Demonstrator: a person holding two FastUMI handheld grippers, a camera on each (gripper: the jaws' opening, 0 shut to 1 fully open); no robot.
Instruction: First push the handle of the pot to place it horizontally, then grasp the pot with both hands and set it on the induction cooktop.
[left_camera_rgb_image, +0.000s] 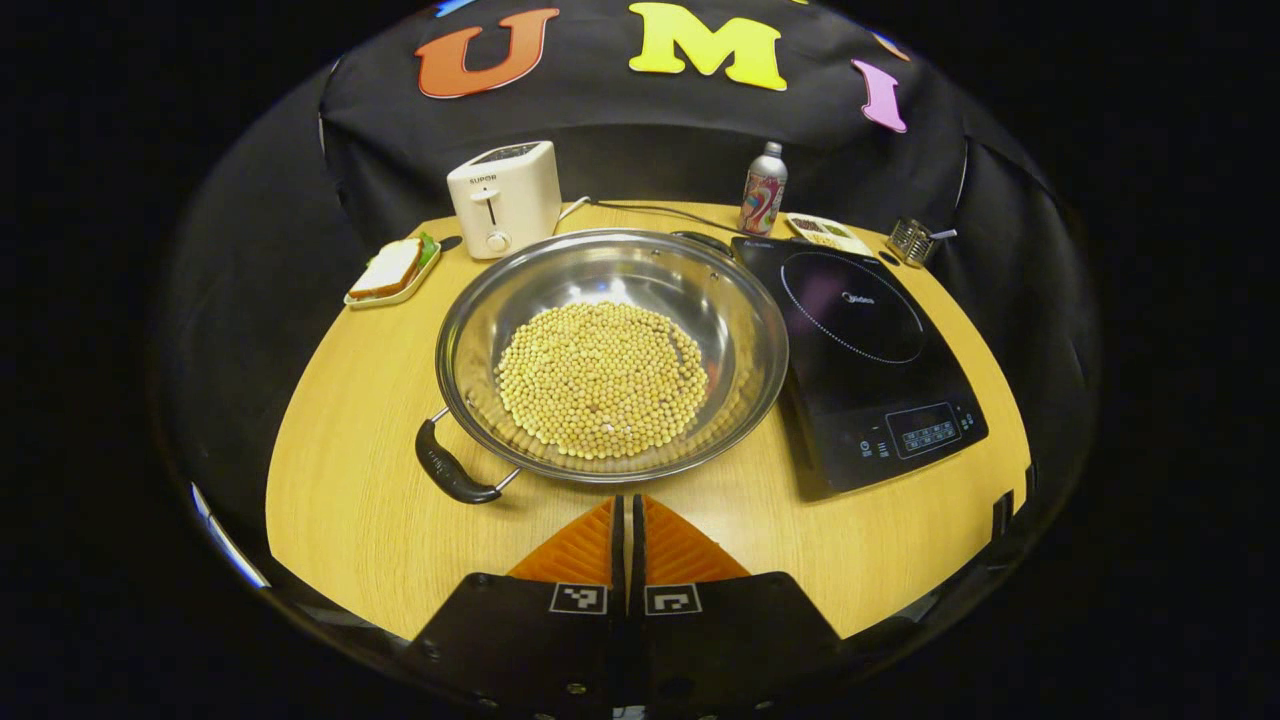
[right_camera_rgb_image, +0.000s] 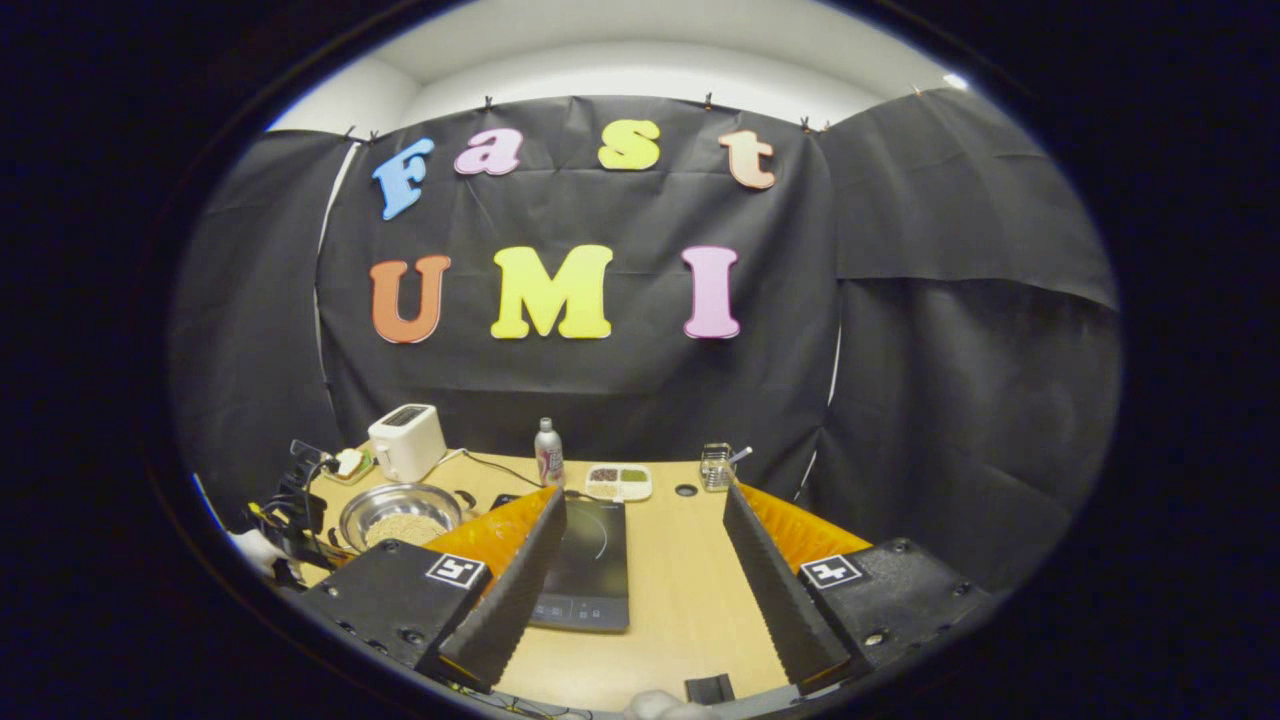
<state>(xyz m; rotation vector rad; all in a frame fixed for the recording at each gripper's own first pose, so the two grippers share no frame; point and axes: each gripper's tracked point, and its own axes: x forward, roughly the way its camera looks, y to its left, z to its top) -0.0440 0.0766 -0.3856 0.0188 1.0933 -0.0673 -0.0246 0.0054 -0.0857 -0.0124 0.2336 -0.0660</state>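
A wide steel pot (left_camera_rgb_image: 610, 350) holding pale beans sits mid-table. Its near black handle (left_camera_rgb_image: 455, 468) points to the lower left, and its far handle (left_camera_rgb_image: 703, 240) lies at the back right, so the handles line up diagonally. The black induction cooktop (left_camera_rgb_image: 860, 350) lies just right of the pot, close to its rim. My left gripper (left_camera_rgb_image: 630, 500) is shut on nothing, tips just short of the pot's near rim and right of the near handle. My right gripper (right_camera_rgb_image: 645, 493) stands open and high above the cooktop (right_camera_rgb_image: 585, 565); the pot (right_camera_rgb_image: 400, 515) is far to its left.
A white toaster (left_camera_rgb_image: 503, 197) and a sandwich on a plate (left_camera_rgb_image: 393, 270) stand behind the pot to the left. A bottle (left_camera_rgb_image: 763, 188), a small compartment tray (left_camera_rgb_image: 825, 232) and a metal rack (left_camera_rgb_image: 912, 240) sit behind the cooktop. The table edge runs close under both grippers.
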